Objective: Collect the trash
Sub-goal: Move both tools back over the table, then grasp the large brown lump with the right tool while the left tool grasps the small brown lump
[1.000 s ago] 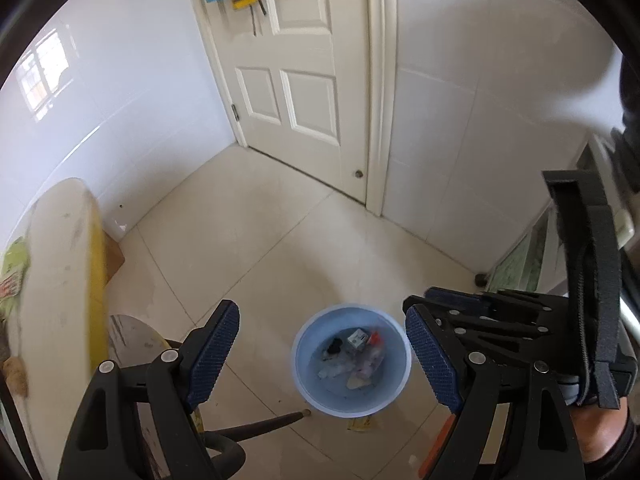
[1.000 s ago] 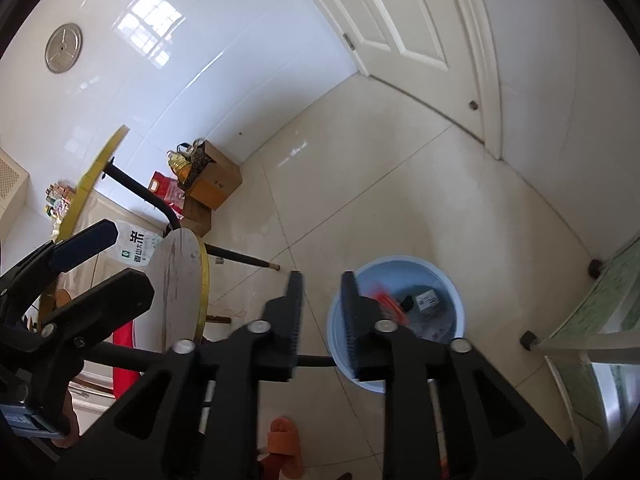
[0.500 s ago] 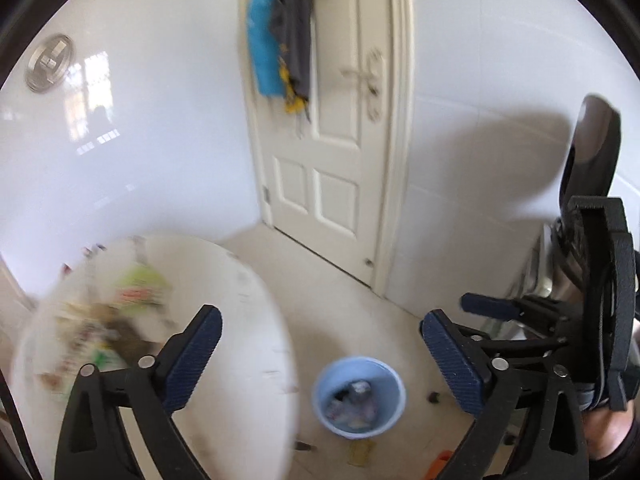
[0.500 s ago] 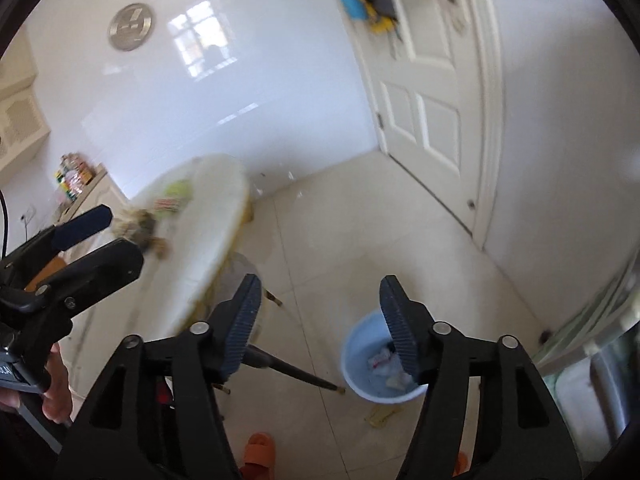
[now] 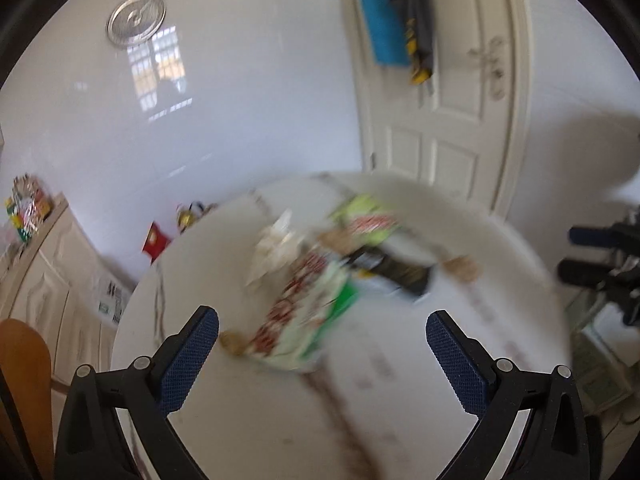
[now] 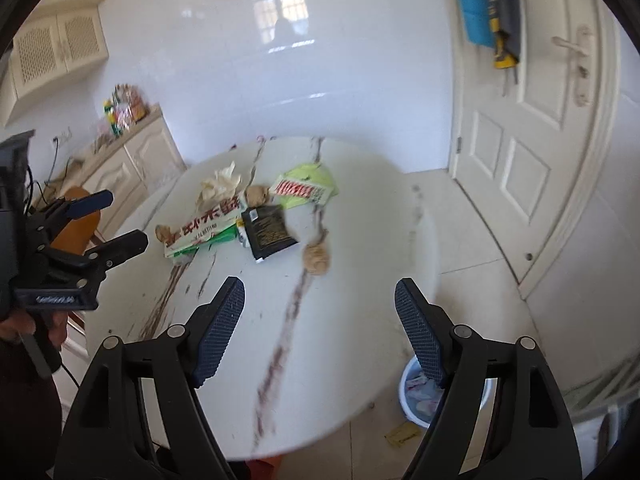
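Both the left gripper (image 5: 322,350) and the right gripper (image 6: 320,330), jaws just spread and empty, hang over the round white marble table (image 6: 352,344), ready for the crumpled wrappers (image 6: 256,216) at its far side, the pale blue plastic bin (image 6: 412,412) waiting on the floor, near right.

table litter (image 5: 316,280) blurred, bin (image 6: 416,396) half hidden

The pile of crumpled wrappers and paper (image 6: 256,216) lies on the round white marble bench (image 6: 340,320). The round blue plastic bin (image 6: 412,400) stands on the floor, right of the bench.
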